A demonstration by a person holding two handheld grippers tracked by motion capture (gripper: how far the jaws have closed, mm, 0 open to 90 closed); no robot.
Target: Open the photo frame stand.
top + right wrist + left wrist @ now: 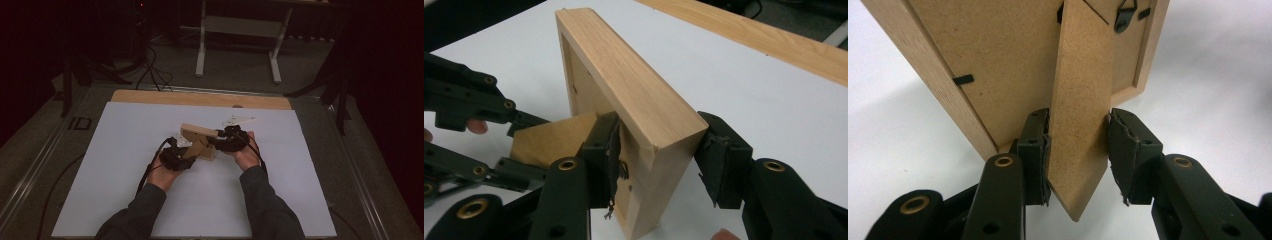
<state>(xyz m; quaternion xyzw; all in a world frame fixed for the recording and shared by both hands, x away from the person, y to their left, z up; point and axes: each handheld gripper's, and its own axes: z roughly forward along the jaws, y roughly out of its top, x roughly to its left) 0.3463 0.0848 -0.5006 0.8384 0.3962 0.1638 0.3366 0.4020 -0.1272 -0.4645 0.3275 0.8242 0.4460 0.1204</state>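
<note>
A wooden frame (198, 134) is held above the middle of a white sheet (125, 165) that covers most of the table (200, 98), between the two grippers. In the left gripper view, the frame (998, 65) is seen from the back, and its fibreboard stand (1080, 125) (a long strip hinged out from the backing) is pinched across its width by the left gripper (1075, 150), both pads pressed against its edges. Black clips (963, 79) and a hanger (1124, 15) are seen on the backing.

In the right gripper view, a corner of the frame (639, 100) is clamped by the right gripper (659, 160): one pad is set against the recessed back, the other against the outer face. The stand (554, 140) and the left gripper (479, 125) are seen beyond it. In the high view, the left gripper (177, 156) is at the lower left of the frame and the right gripper (227, 140) at its right end. A grey plate (239, 119) is seen just above the right hand (245, 152).
</note>
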